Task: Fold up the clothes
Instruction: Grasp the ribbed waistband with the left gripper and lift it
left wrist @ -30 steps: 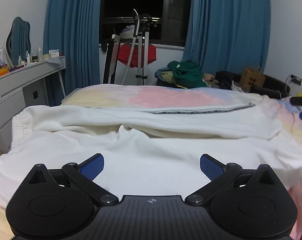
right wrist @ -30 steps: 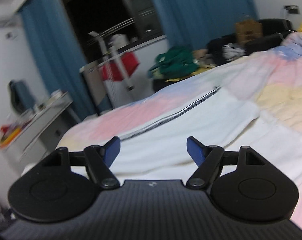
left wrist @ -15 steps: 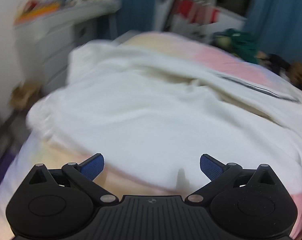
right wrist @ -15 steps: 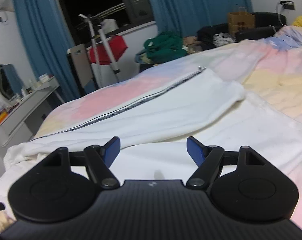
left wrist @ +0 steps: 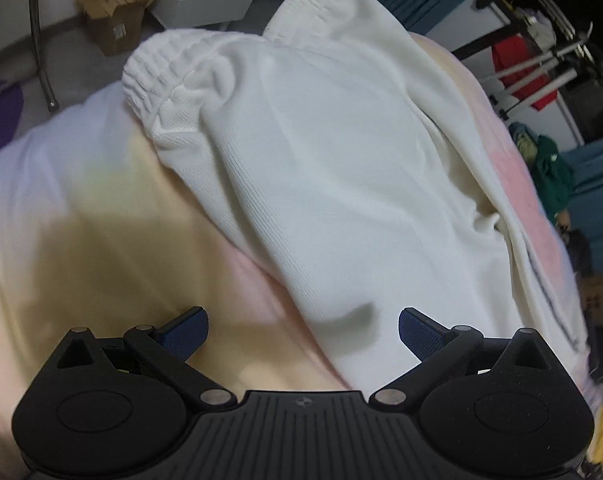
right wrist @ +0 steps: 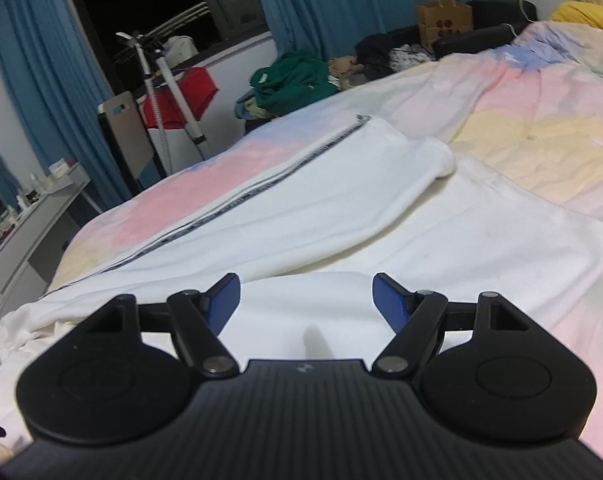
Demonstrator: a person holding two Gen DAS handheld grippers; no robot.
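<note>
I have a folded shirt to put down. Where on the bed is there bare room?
Free: pastel bedspread right of the white garment, and the yellow patch below its ribbed cuff. Crowded: the bed's middle, under the garment.

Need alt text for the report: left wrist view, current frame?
The open left claw hangs above the edge of a white garment spread on a pastel bedspread, nothing between its blue pads. The garment's ribbed elastic cuff lies at the far end, with a cardboard box on the floor beyond.
</note>
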